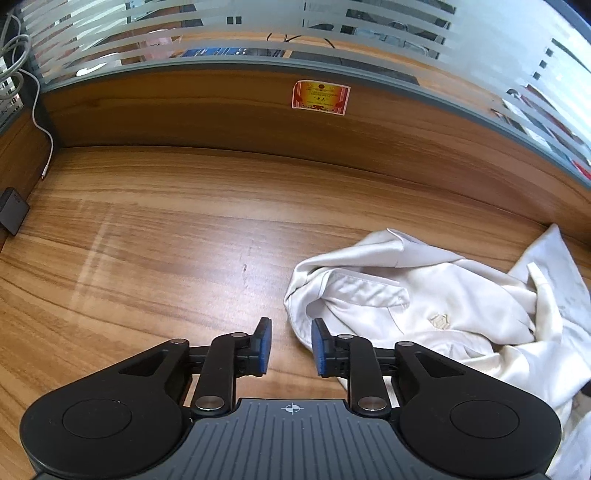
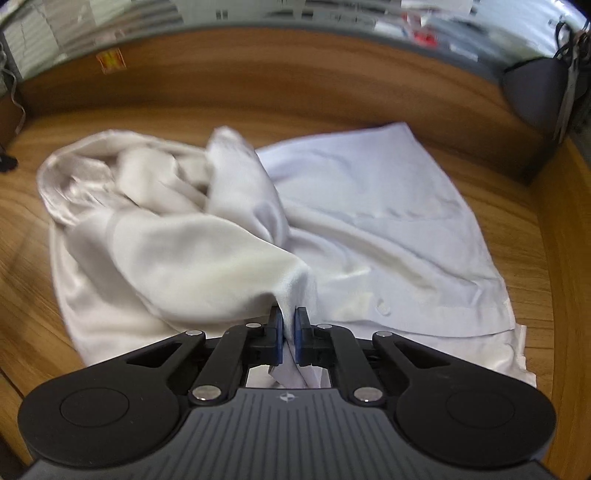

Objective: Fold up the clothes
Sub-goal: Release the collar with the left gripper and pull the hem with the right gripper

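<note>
A crumpled white collared shirt (image 1: 436, 310) is lying in a heap on the warm-brown wood-grain desk (image 1: 166, 236), which is running back to a low wooden panel (image 1: 221, 110) bearing a red-and-yellow sticker (image 1: 320, 97), with striped frosted glass (image 1: 258, 33) standing above it. The left black two-finger gripper (image 1: 290, 345) is hovering over bare wood just beside the shirt's near edge, its blue pads (image 1: 265, 345) standing apart with nothing between them, while a white cable (image 1: 37, 110) is hanging down in the far left corner. The right black gripper (image 2: 288, 330) is pinching a raised fold of the shirt tightly between its blue pads, and that view is blurring.
</note>
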### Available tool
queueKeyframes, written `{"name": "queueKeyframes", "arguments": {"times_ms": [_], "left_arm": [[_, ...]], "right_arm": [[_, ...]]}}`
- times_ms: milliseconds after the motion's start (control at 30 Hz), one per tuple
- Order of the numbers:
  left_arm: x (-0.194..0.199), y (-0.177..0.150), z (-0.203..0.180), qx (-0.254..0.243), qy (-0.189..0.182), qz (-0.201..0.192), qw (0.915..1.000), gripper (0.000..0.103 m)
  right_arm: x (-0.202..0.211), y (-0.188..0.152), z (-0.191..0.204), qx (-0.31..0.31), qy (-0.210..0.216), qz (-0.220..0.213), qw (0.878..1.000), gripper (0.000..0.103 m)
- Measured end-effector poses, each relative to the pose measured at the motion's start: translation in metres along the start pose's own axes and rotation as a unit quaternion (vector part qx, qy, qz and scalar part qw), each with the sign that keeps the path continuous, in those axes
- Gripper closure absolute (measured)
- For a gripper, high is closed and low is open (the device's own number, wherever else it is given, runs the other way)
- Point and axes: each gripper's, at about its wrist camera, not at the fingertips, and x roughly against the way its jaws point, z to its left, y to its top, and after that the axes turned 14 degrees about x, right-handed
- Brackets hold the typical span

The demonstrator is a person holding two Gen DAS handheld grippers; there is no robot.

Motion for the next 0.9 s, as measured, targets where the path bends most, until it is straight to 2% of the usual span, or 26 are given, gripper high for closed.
{"name": "queueKeyframes", "arguments": {"times_ms": [133, 367, 500, 667, 800, 900], "left_arm": [[0.011, -0.005, 0.008, -0.006, -0.007, -0.001, 1.0, 0.066], [0.027, -0.014, 0.036, -0.021, -0.015, 0.002, 0.9997, 0.061], [0.033, -0.019, 0.055, -0.031, -0.019, 0.008, 0.9993, 0.057], [0.03, -0.027, 0.075, -0.046, -0.025, 0.018, 0.9985, 0.052], [0.023, -0.037, 0.08, -0.067, -0.04, 0.03, 0.9965, 0.051], [0.021, -0.046, 0.074, -0.103, -0.06, 0.036, 0.9922, 0.051]], "right_arm": [[0.036, 0.01, 0.033, 0.0, 0.026, -0.032, 0.999, 0.097], [0.08, 0.02, 0.121, -0.02, 0.091, -0.058, 0.994, 0.097], [0.09, 0.017, 0.183, -0.002, 0.155, -0.046, 0.987, 0.099], [0.078, -0.002, 0.253, 0.025, 0.216, 0.004, 0.976, 0.099], [0.065, -0.02, 0.289, 0.022, 0.218, 0.026, 0.975, 0.099], [0.062, -0.035, 0.302, 0.003, 0.212, 0.038, 0.976, 0.098]]}}
